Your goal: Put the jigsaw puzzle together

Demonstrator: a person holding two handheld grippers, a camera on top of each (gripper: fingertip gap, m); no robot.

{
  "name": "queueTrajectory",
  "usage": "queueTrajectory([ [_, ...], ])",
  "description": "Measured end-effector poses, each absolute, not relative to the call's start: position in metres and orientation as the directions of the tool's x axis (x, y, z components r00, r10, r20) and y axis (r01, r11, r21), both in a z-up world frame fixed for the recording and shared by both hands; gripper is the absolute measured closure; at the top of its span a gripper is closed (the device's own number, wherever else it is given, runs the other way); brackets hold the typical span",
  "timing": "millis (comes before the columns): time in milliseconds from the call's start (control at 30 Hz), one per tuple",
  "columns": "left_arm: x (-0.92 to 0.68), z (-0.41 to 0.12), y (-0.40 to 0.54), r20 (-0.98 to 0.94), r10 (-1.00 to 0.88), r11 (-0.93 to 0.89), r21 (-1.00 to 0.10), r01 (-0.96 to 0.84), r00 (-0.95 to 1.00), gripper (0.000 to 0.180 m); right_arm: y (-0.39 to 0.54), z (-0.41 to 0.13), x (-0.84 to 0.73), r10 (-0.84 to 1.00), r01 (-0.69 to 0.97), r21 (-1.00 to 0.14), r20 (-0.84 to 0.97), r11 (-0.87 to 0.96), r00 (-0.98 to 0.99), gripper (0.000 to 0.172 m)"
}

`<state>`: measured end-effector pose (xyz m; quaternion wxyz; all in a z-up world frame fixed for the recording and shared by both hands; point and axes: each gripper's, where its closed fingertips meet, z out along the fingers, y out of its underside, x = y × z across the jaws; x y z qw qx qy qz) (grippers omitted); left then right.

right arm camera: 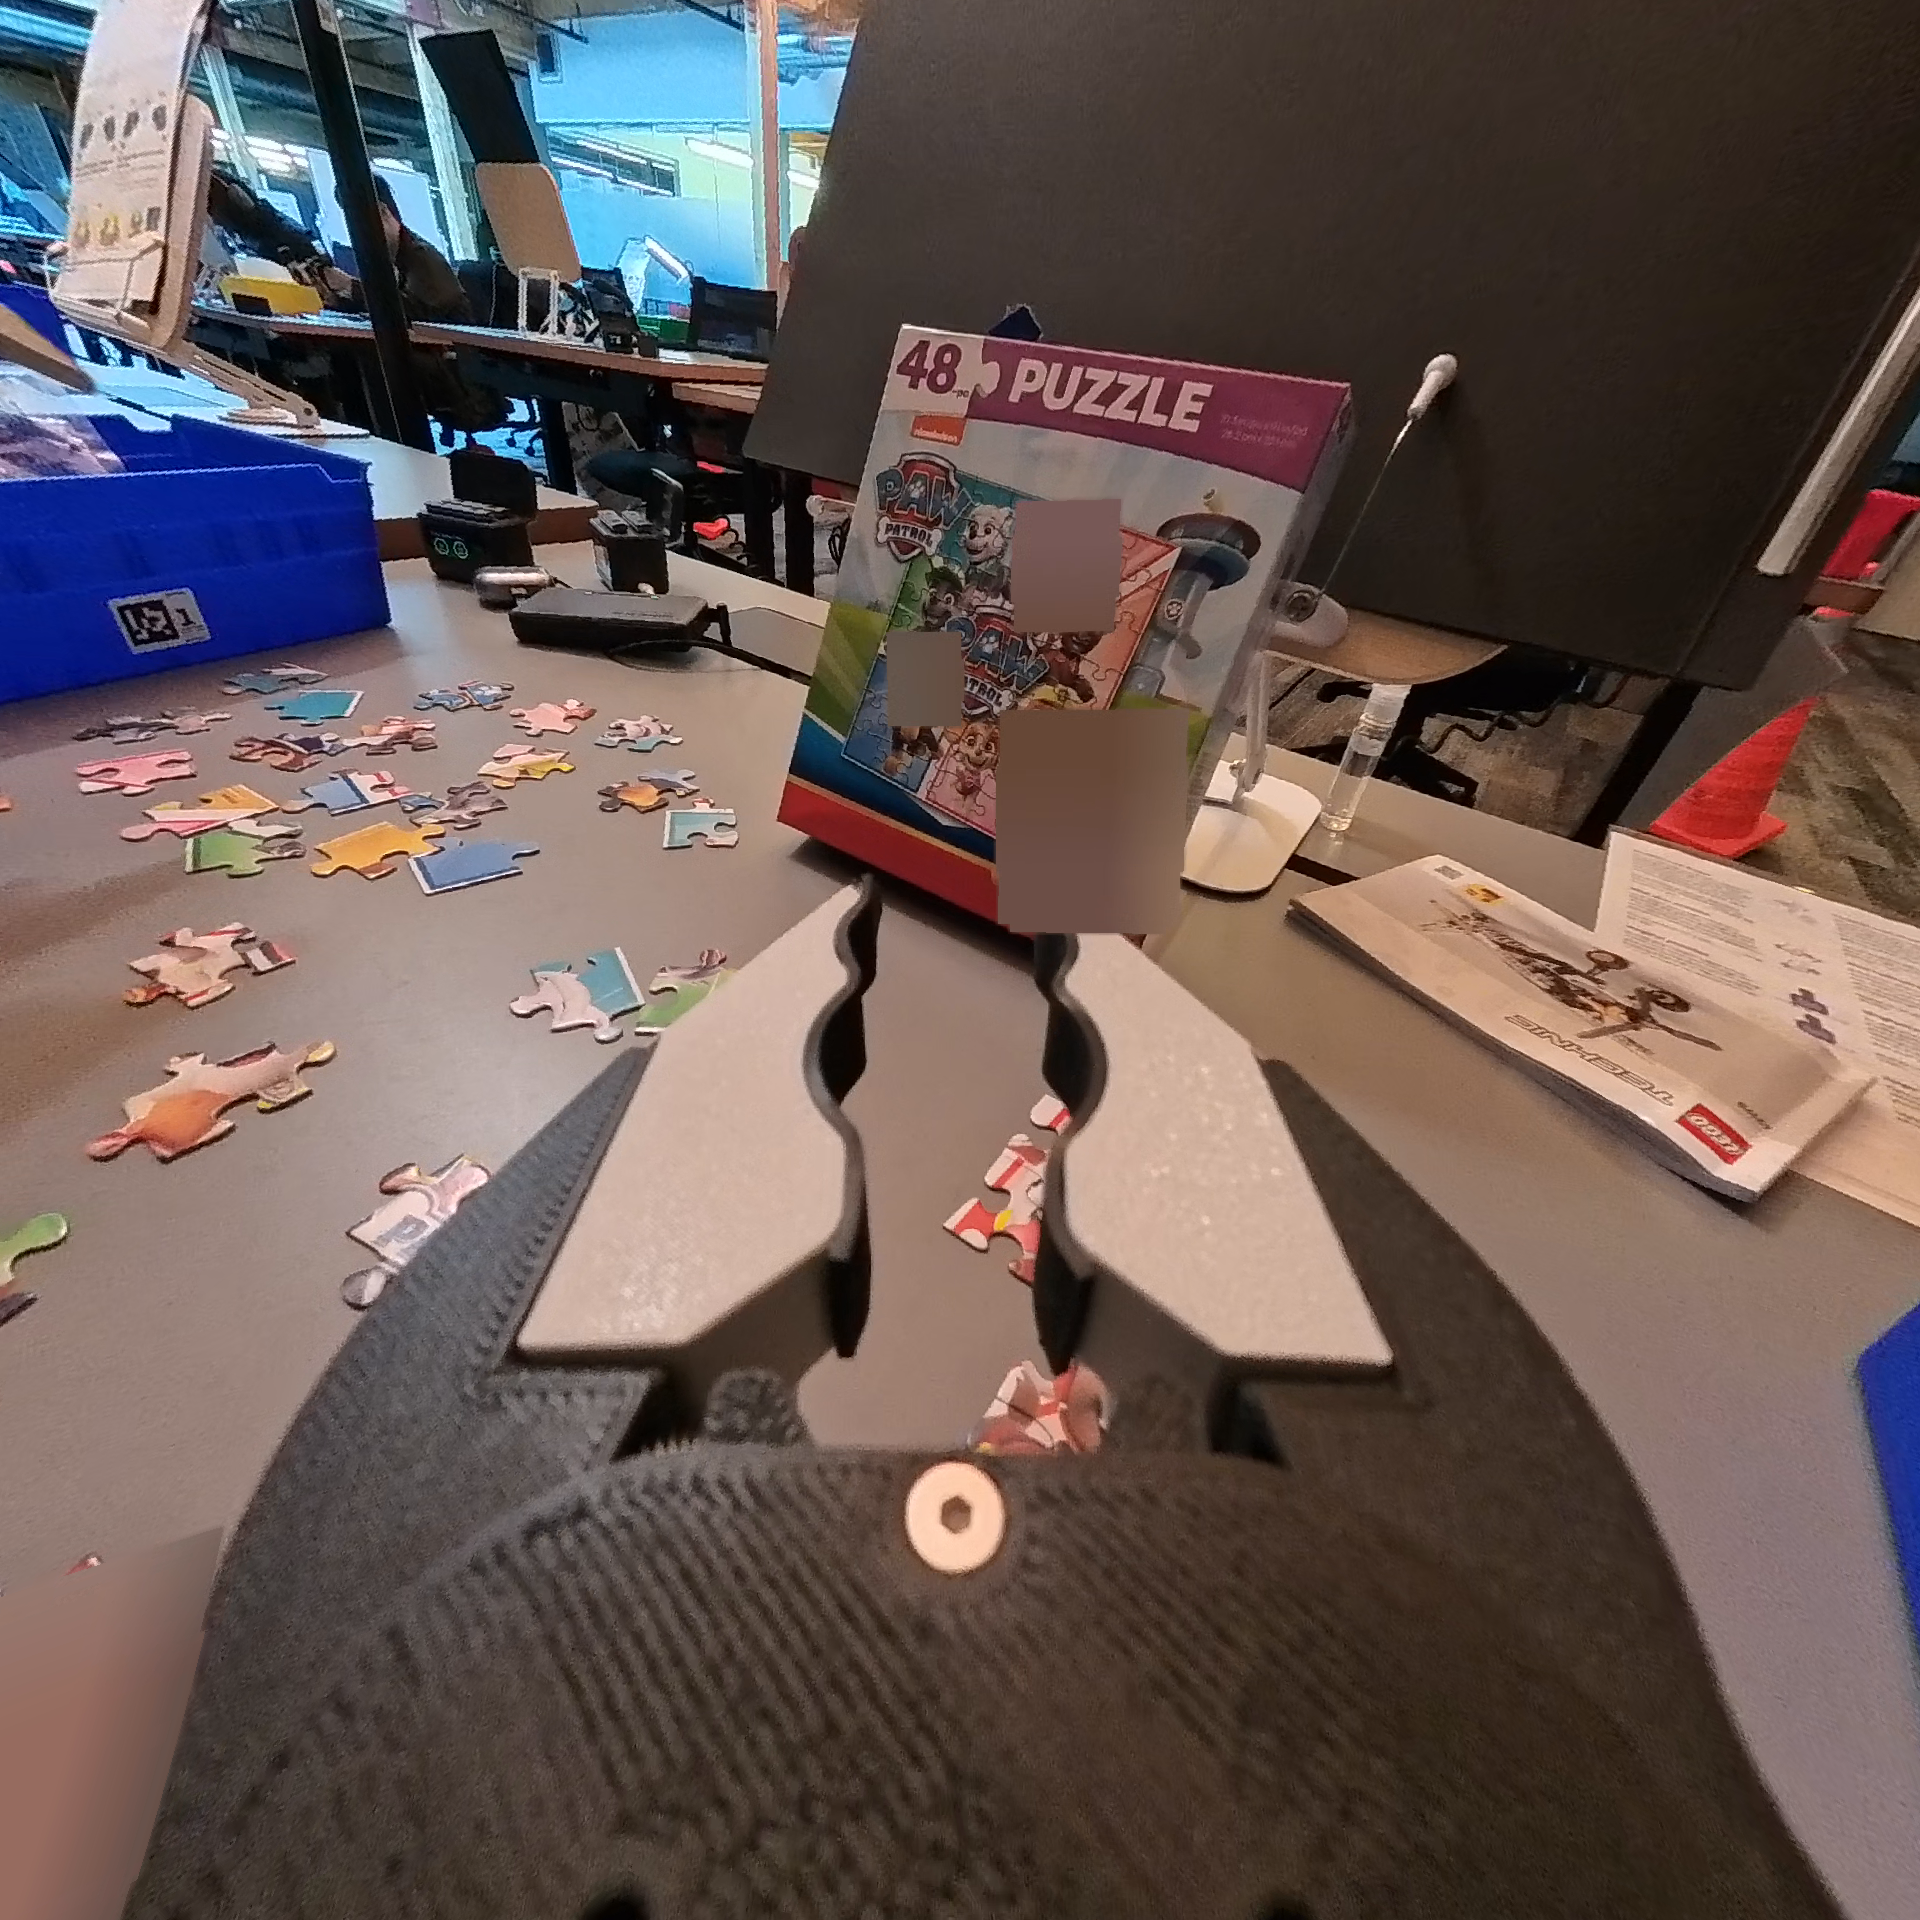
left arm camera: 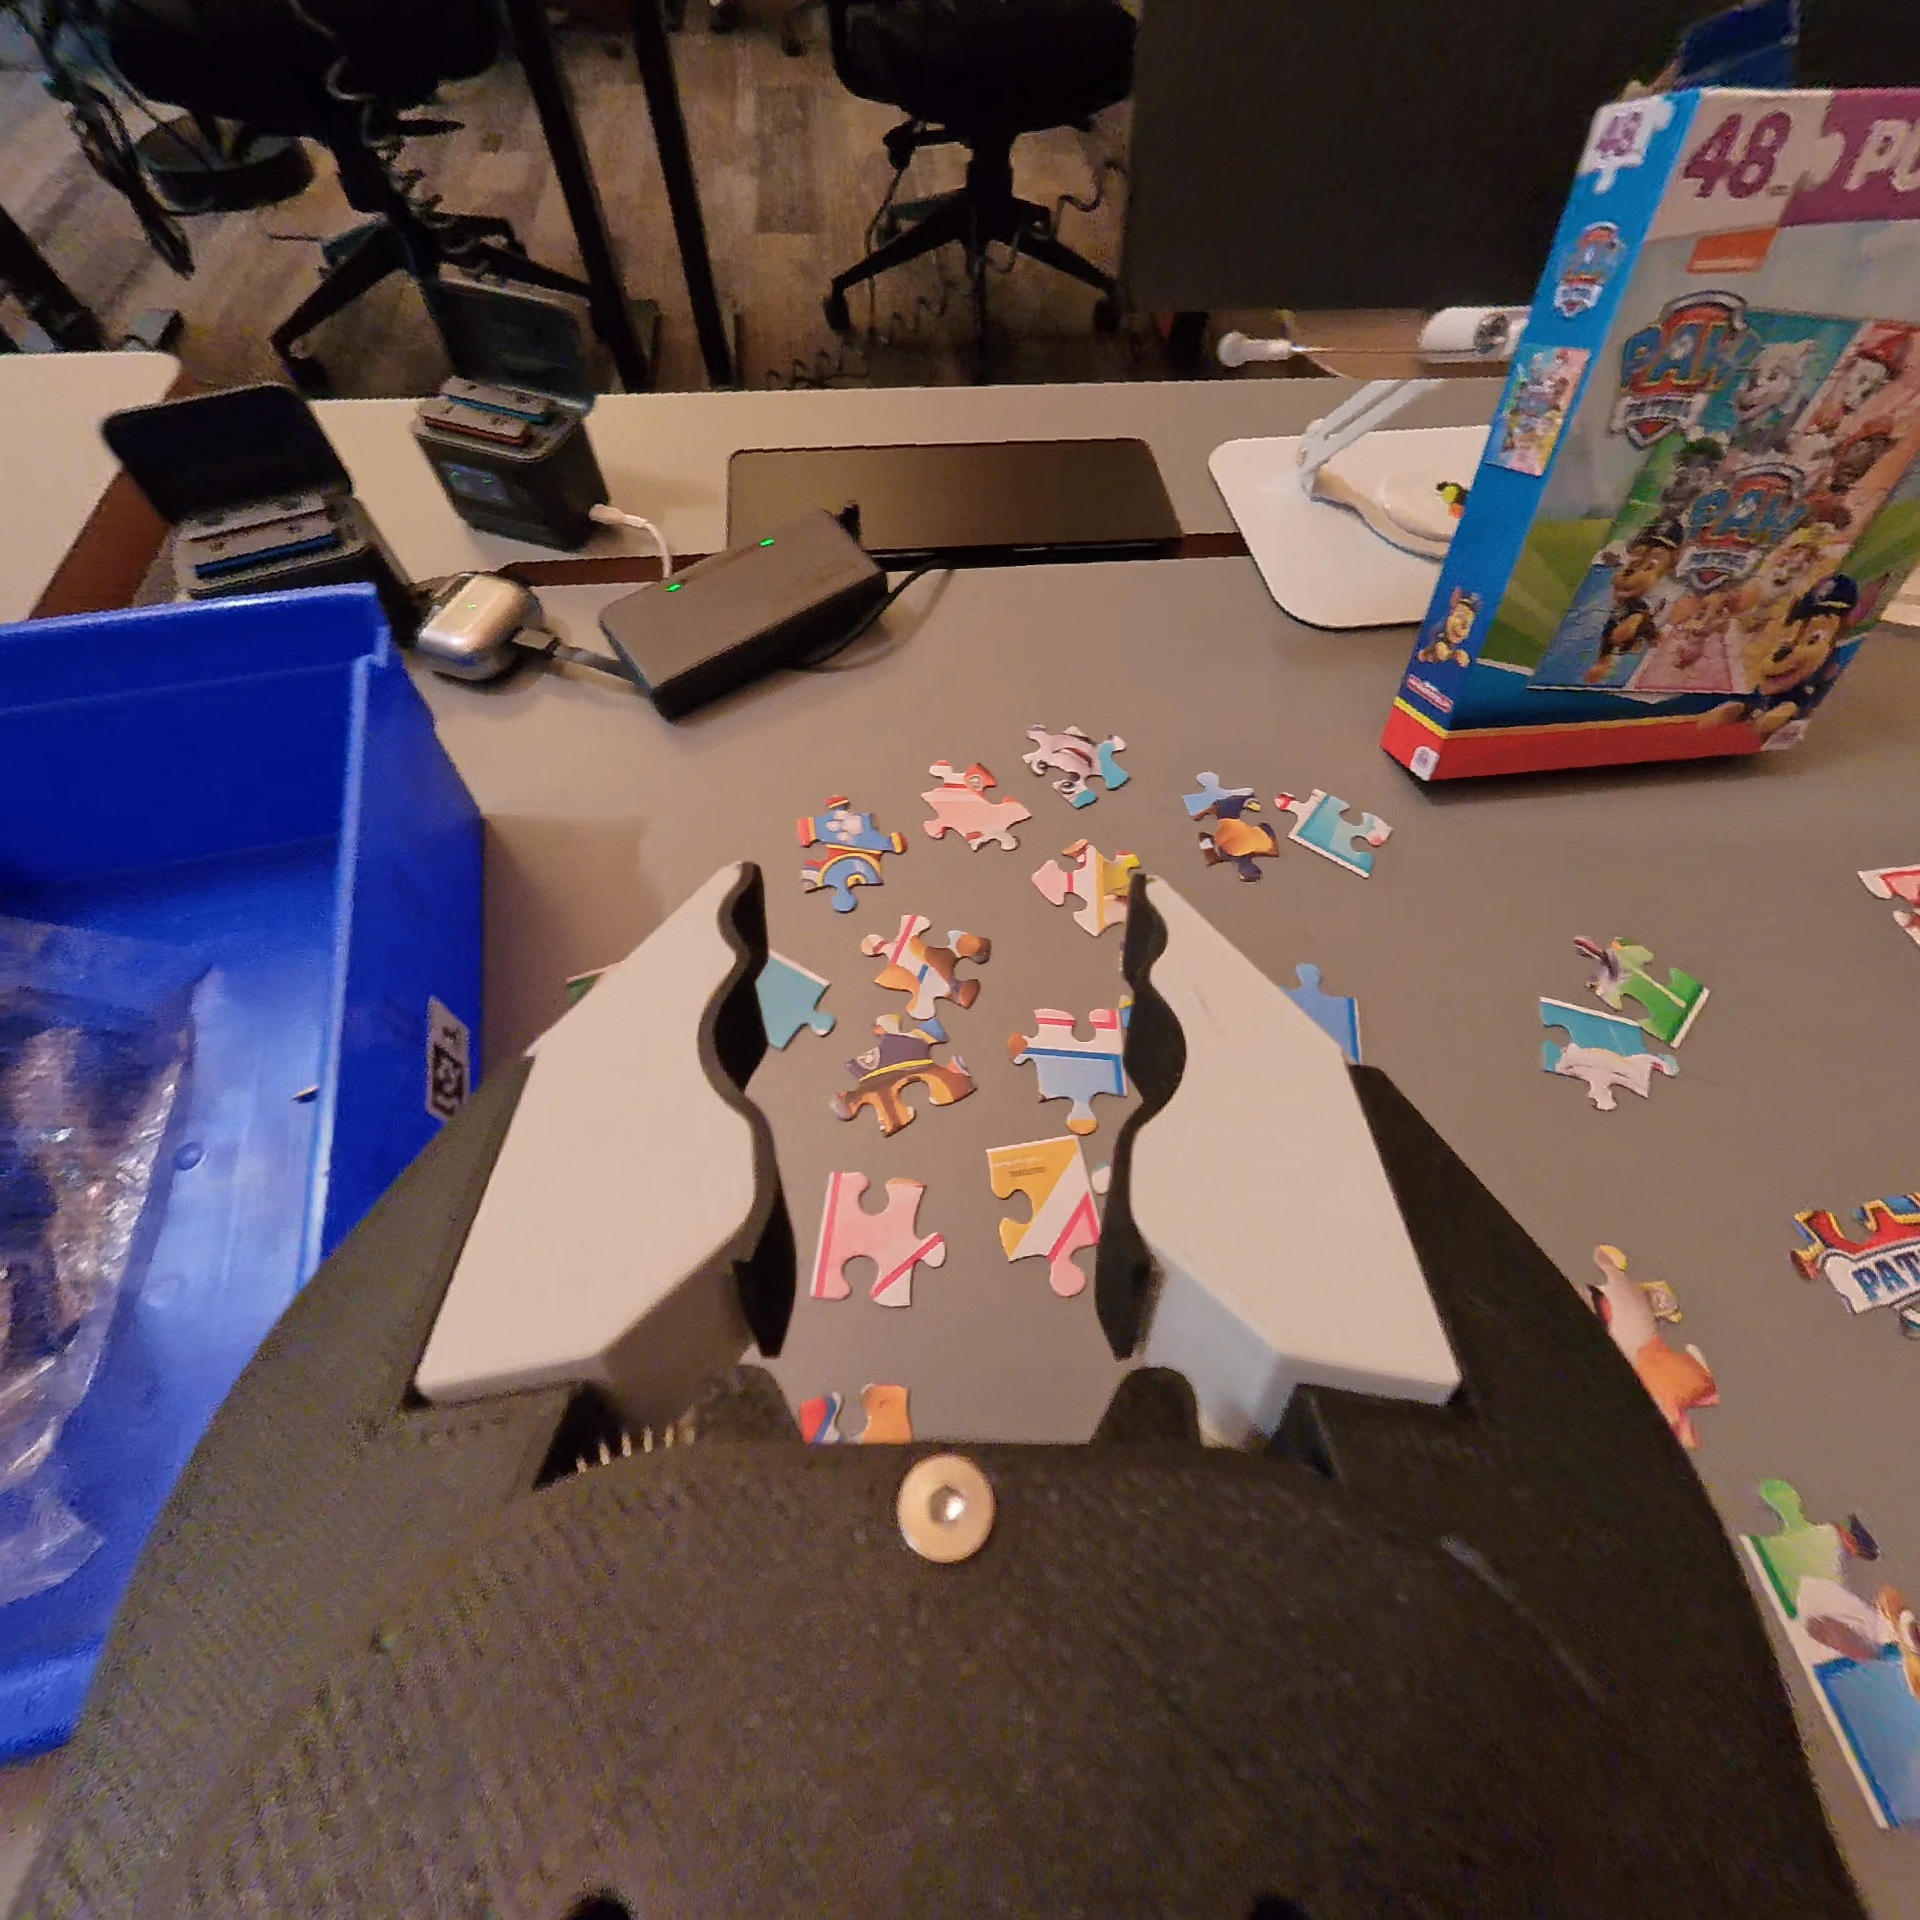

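Here, hand-held gripper (left arm camera: 940, 883) over puzzle pieces (left arm camera: 925, 966)

I see L gripper (left arm camera: 940, 883) w/ jaws wide apart, nothing gripped; R gripper (right arm camera: 956, 925) narrower, also bare.

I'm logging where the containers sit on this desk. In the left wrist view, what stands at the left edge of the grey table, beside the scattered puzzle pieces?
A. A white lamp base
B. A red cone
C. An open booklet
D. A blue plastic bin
D: a blue plastic bin fills the left side of the grey table, with the loose puzzle pieces lying to its right, seen between the fingers of the open left gripper.
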<state>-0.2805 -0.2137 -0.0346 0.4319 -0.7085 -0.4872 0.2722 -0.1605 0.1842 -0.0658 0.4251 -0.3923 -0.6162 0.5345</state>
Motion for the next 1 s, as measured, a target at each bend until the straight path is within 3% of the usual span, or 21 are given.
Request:
queueTrajectory([
  [267, -0.279, -0.021, -0.243, 0.082, 0.950, -0.057, -0.902, 0.427, 0.301, 0.109, 0.181, -0.065, -0.160, 0.934, 0.026, -0.991, 0.118, 0.135, -0.337, 0.144],
  [1000, -0.241, -0.021, -0.290, 0.049, 0.971, -0.061, -0.897, 0.438, 0.236, 0.111, 0.157, -0.077, -0.164, 0.905, 0.054, -0.986, 0.122, 0.157, -0.407, 0.144],
])
